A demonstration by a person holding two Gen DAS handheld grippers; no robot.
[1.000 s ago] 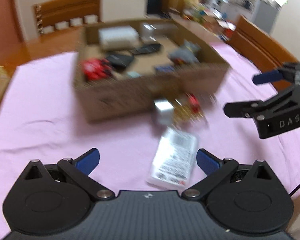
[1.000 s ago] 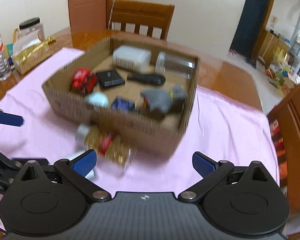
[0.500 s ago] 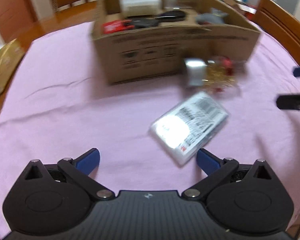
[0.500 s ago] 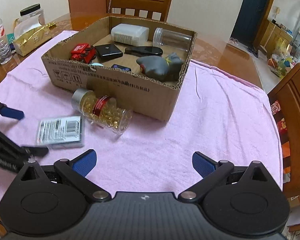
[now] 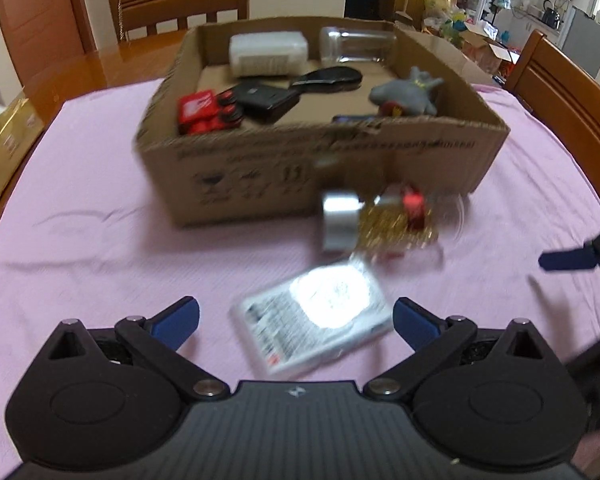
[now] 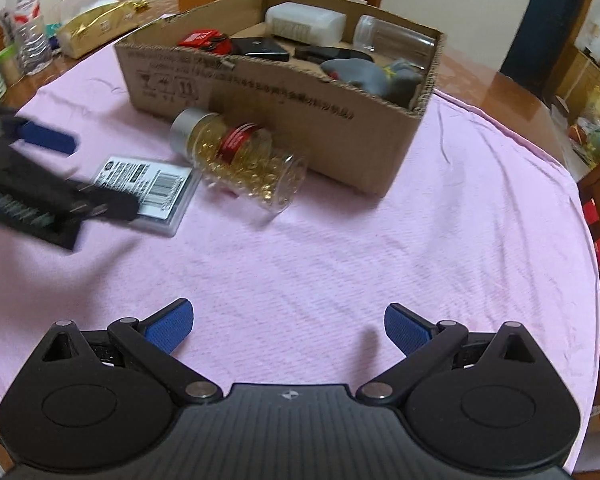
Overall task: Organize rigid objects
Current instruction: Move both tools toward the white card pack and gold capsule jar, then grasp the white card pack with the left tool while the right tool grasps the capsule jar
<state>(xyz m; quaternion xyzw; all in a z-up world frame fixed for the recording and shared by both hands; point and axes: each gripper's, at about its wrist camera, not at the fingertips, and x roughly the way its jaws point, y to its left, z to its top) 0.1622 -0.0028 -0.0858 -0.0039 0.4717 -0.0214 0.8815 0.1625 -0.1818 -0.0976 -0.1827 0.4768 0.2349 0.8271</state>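
Left claw (image 5: 296, 318): spread wide, empty — over flat packet (image 5: 314, 322).
Packet: light, stiff, glossy — pinch long edges.
Right claw (image 6: 288, 326): wide, empty.

Left-wrist view: looks forward and downward along the left tool (image 5: 294, 322) from low over the pink-clothed surface (image 5: 92, 248), close to a flat labelled packet (image 5: 312, 322), facing the front wall of the cardboard box (image 5: 300, 168). Right-wrist view: looks along the right tool (image 6: 288, 326) from somewhat higher, facing the box (image 6: 284, 92) obliquely from its right corner. Shared field: box, packet (image 6: 150, 190), capsule jar (image 5: 380, 222) (image 6: 240, 160); each view catches the other tool at its edge.
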